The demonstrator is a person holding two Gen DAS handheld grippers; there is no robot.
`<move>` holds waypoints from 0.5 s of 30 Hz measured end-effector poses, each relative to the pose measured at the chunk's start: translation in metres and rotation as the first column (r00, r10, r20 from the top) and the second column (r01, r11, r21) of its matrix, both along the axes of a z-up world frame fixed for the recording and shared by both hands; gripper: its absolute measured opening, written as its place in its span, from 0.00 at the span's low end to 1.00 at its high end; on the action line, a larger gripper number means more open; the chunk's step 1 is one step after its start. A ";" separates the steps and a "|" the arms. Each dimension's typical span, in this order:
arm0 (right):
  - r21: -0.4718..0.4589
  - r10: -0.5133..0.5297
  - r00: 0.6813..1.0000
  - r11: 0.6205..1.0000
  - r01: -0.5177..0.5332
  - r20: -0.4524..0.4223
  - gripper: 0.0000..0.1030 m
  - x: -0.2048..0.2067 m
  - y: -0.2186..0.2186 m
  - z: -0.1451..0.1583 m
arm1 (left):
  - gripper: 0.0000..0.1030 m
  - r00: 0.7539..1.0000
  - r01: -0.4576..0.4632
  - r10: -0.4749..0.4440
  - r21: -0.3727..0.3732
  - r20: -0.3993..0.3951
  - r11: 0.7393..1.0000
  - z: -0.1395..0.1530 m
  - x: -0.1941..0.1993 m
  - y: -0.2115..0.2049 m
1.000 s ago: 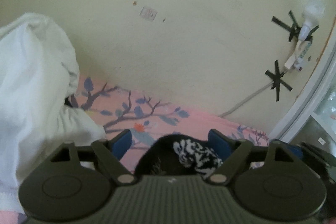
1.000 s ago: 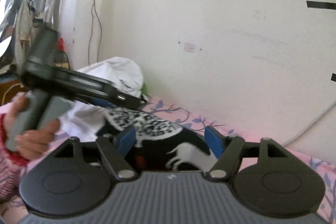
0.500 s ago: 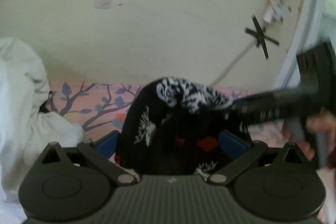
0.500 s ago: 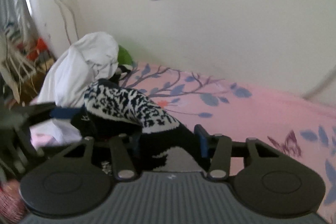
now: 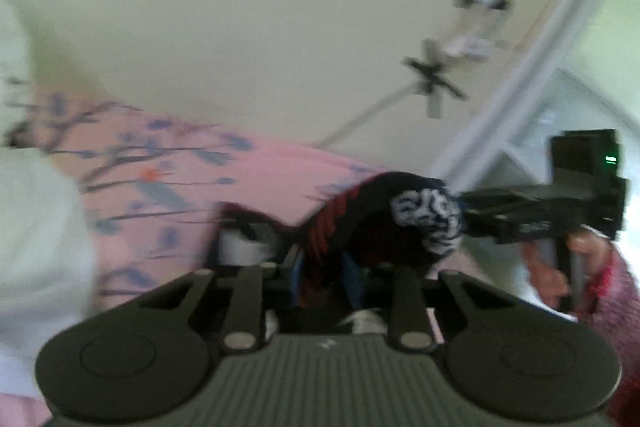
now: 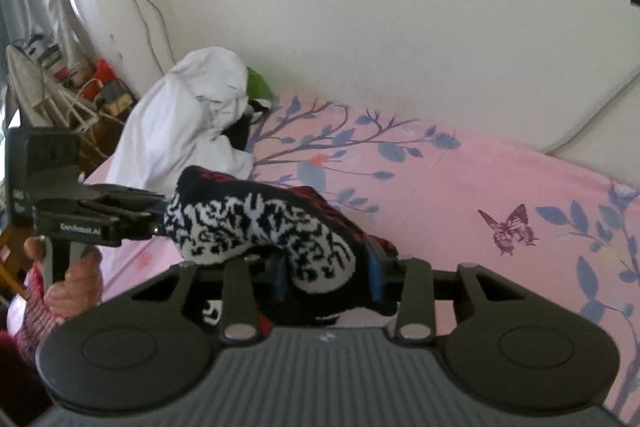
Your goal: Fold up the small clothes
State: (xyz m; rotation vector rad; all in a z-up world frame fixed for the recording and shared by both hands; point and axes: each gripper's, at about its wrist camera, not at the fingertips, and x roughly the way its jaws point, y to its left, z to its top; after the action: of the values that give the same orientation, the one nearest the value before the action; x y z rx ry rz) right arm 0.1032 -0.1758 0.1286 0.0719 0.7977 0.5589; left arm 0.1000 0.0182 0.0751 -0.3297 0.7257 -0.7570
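Two grippers share one knitted garment [image 6: 256, 223], black with white and red patterning, held stretched above the pink floral bedsheet [image 6: 460, 187]. Right gripper [image 6: 326, 277]: blue pads pinched on one end of the knit. Left gripper [image 5: 324, 273]: likewise clamped on the other end (left view blurred by motion). Compared with half a second earlier, the jaws have narrowed from wide to closed and the garment has been drawn out between them, so it appears ready to be laid flat for folding. A white cloth heap [image 6: 188, 123] occupies the sheet's far left corner, well apart; the near sheet is unobstructed.
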 end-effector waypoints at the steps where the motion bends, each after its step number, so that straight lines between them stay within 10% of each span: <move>1: -0.004 -0.005 1.000 1.000 0.005 -0.001 0.43 0.009 0.004 -0.007 | 0.47 0.999 -0.034 0.034 0.024 -0.005 0.999 -0.003 0.003 0.002; 4: -0.069 -0.023 1.000 0.997 0.024 0.022 0.57 0.031 0.023 -0.035 | 0.88 0.996 -0.081 0.078 0.081 0.044 0.993 -0.005 0.002 0.000; 11: -0.120 0.033 0.985 0.993 -0.013 0.167 0.65 0.019 0.032 -0.029 | 1.00 0.984 -0.094 0.057 0.219 0.168 0.971 -0.002 -0.008 -0.028; 15: -0.211 0.148 0.924 0.975 -0.076 0.354 0.70 -0.008 0.042 -0.008 | 0.97 0.975 -0.081 0.016 0.287 0.222 0.954 -0.005 -0.017 -0.045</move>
State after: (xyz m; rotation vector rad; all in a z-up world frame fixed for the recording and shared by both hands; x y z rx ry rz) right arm 0.0950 -0.1337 0.1204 -0.2551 0.4866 0.5790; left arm 0.0832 -0.0268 0.0706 0.0079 0.6092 -0.6153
